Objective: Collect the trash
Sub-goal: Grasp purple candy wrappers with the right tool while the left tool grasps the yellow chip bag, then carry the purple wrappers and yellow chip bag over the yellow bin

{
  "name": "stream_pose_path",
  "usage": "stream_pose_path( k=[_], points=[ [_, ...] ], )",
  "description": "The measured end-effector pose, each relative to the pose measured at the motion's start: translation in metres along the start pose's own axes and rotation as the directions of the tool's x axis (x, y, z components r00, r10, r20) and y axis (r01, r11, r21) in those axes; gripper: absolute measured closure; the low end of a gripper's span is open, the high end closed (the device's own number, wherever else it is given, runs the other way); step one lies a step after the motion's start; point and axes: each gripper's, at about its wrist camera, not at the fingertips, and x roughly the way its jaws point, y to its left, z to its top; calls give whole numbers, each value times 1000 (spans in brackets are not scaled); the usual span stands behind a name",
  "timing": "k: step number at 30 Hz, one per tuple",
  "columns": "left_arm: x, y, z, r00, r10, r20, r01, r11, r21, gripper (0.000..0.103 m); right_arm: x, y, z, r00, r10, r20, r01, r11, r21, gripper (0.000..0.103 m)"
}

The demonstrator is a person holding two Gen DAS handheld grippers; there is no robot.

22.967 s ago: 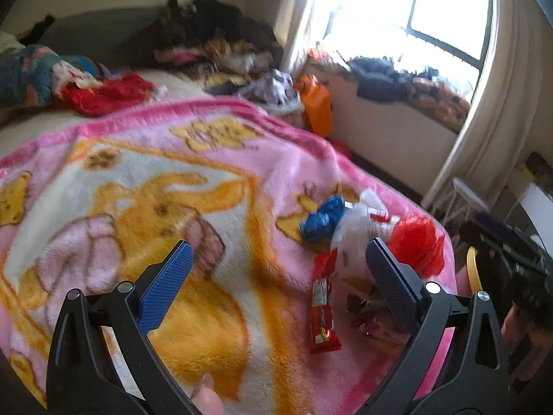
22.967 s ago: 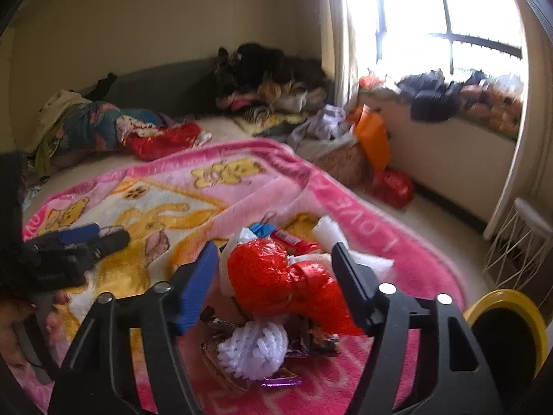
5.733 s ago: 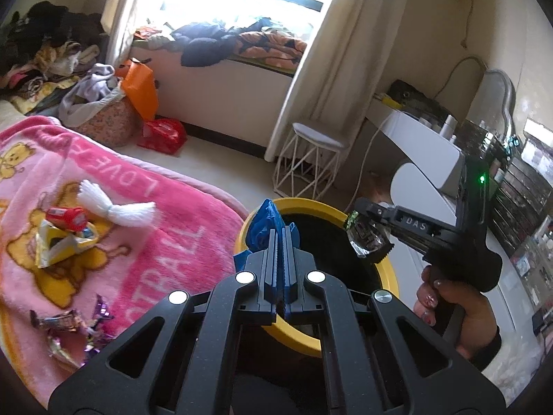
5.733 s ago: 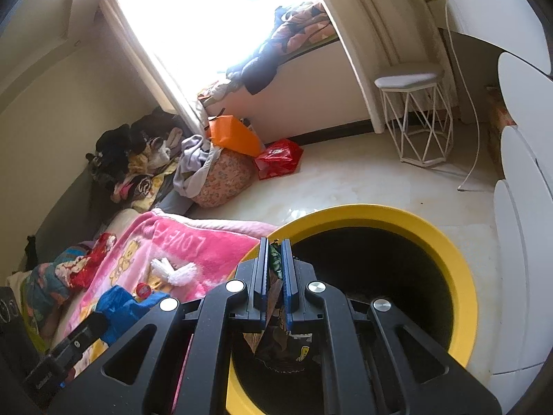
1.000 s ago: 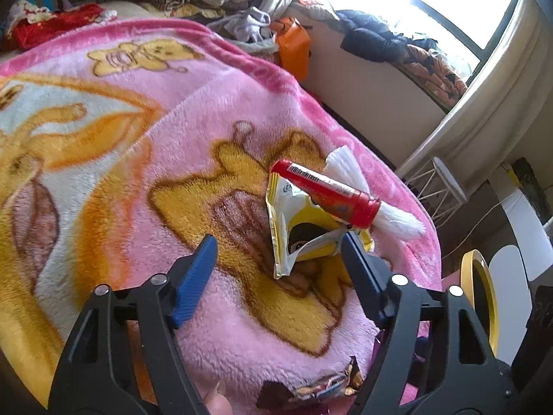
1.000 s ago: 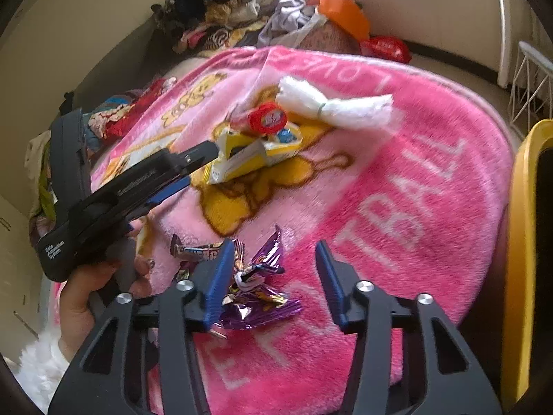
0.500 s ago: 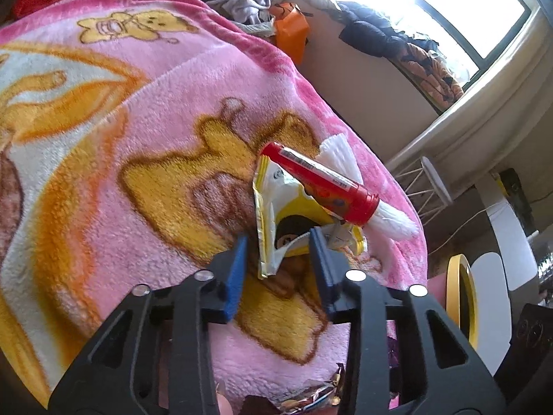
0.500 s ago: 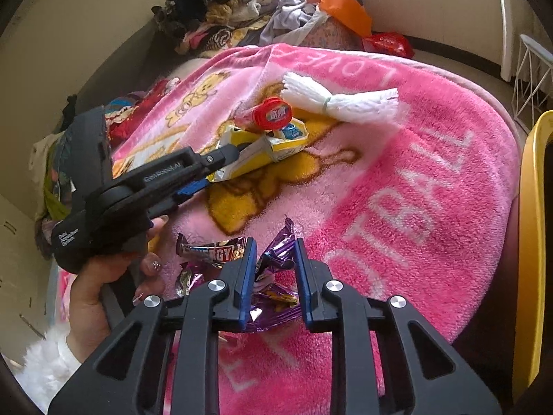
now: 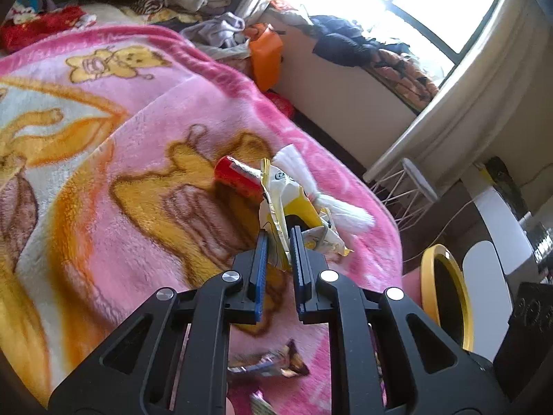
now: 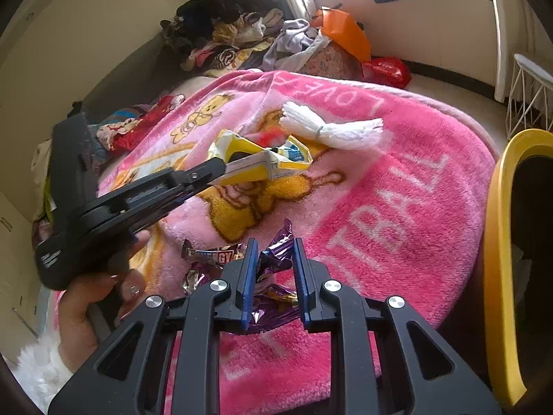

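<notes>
Taking the yellow-rimmed black trash bin as the landmark, everything lies to its left on the pink fleece cartoon blanket.

Farthest from the bin, the left gripper has just been closing, and its blue pads now pinch the edge of a crumpled yellow-and-white snack packet. In the right wrist view the same packet hangs from that gripper's tip, partly raised off the blanket. A red cylindrical tube lies touching the packet on the side away from the bin, and a white tied bundle of fringe-like strands rests just beyond the packet, nearer the bin than the tube.

Closer to the bin, the right gripper has also just been closing; its pads press on a crinkled purple foil candy wrapper. A brown-and-silver foil bar wrapper lies beside it, not gripped.

This looks like the pick-up step, with both grips made. The next move calls for lifting both pieces clear and carrying them rightward over the bin's rim before letting go; the light foil could slip or drag its neighbour along.
</notes>
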Motion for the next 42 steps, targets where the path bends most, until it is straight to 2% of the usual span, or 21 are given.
stream_pose_path(
  k=[12, 22, 42],
  points=[
    [-38, -31, -7, 998, 5, 70, -11, 997, 81, 94, -25, -2, 3, 997, -1, 77, 2, 1000, -21, 85],
    [-57, -48, -7, 994, -9, 109, -4, 993, 114, 94, -56, -6, 11, 981, -40, 191, 49, 998, -42, 85],
    [-68, -90, -14, 992, -51, 115, 26, 978, 208, 94, -104, -60, 19, 949, -110, 296, 86, 992, 91, 85]
  ],
)
